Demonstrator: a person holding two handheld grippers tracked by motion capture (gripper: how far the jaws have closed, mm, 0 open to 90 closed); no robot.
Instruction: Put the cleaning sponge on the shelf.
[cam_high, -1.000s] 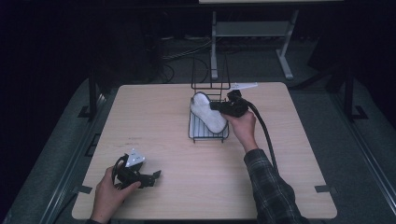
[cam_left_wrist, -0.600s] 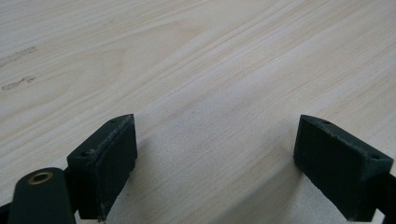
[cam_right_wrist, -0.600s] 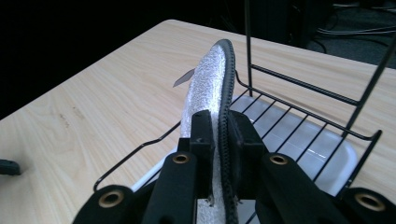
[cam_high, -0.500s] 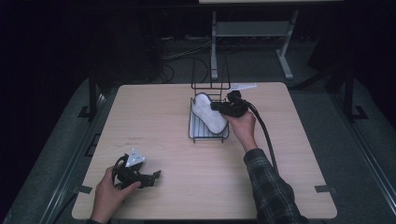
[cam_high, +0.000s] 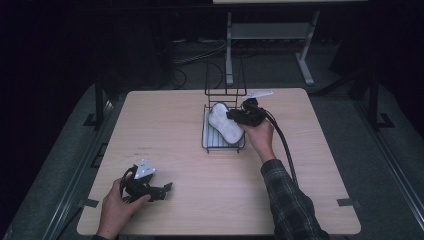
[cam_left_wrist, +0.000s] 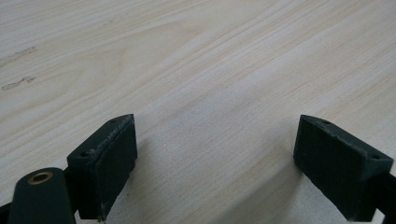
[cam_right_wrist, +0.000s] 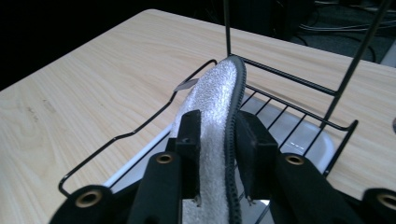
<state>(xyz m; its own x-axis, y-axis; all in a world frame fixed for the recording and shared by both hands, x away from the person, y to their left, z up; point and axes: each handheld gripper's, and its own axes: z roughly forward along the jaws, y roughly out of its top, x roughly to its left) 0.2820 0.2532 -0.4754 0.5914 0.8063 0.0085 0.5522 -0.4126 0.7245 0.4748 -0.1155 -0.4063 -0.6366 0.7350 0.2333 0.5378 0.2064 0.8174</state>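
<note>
Dim room surrounding a wooden table (cam_high: 165, 125): at frame centre, the right gripper (cam_right_wrist: 215, 140) is straddling a grey insole (cam_high: 225, 122) in the wire rack (cam_high: 206, 135), its jaws having just been loosening, suggesting release. Lower left, the left gripper (cam_high: 161, 189) is resting released, grasping nothing.

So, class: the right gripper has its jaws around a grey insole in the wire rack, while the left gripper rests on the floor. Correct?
Not quite. The left gripper rests on the table, as the high view shows; the rest stands.

A light wooden table (cam_high: 190, 135) stands on grey floor (cam_high: 380, 150), a metal stand (cam_high: 270, 35) and cables (cam_high: 195, 55) behind it.
</note>
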